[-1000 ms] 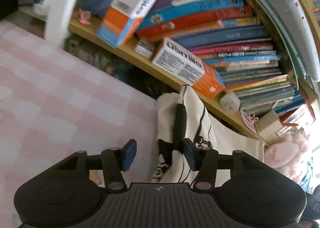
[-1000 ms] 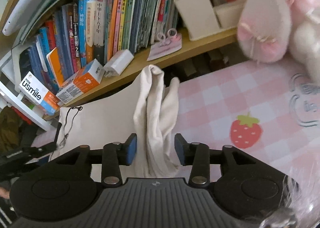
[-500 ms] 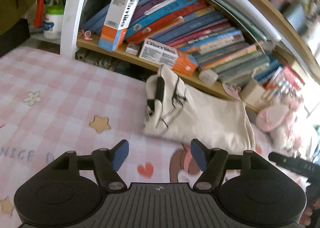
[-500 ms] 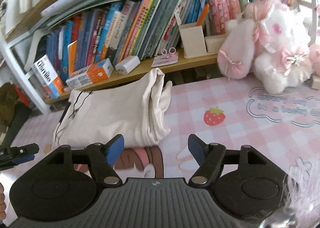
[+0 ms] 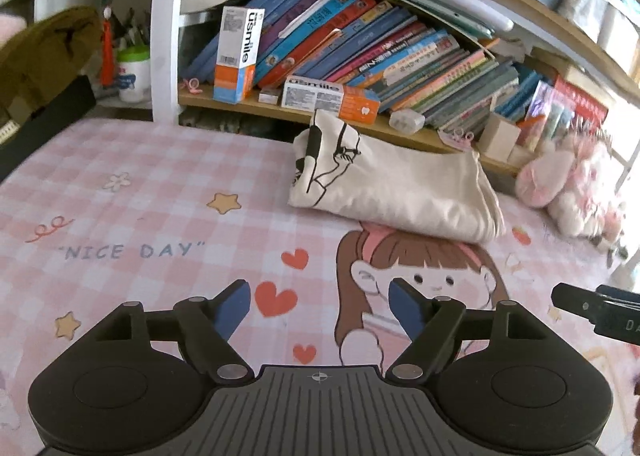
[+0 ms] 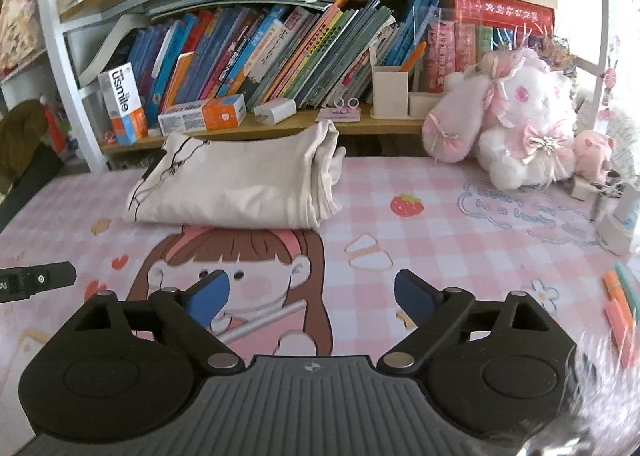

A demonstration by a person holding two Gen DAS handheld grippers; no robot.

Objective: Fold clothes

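A cream garment with a black line drawing [image 5: 394, 186] lies folded into a compact bundle at the back of the pink checked table mat, against the bookshelf base; it also shows in the right wrist view [image 6: 236, 186]. My left gripper [image 5: 320, 306] is open and empty, held well back from the bundle above the mat. My right gripper [image 6: 312, 296] is open and empty, also well back from it. The tip of the other gripper shows at the right edge of the left view [image 5: 596, 310] and at the left edge of the right view [image 6: 36, 280].
A bookshelf [image 6: 256, 56] full of leaning books and toothpaste boxes [image 5: 238, 54] runs along the back. Pink and white plush toys [image 6: 516, 128] sit at the back right. Pens [image 6: 620, 304] and a small bottle [image 6: 622, 220] lie at the right edge. A dark object [image 5: 44, 104] stands at the far left.
Both grippers let go of the garment, opened wide and drew back and up from it. The folded bundle stays at the back of the mat.
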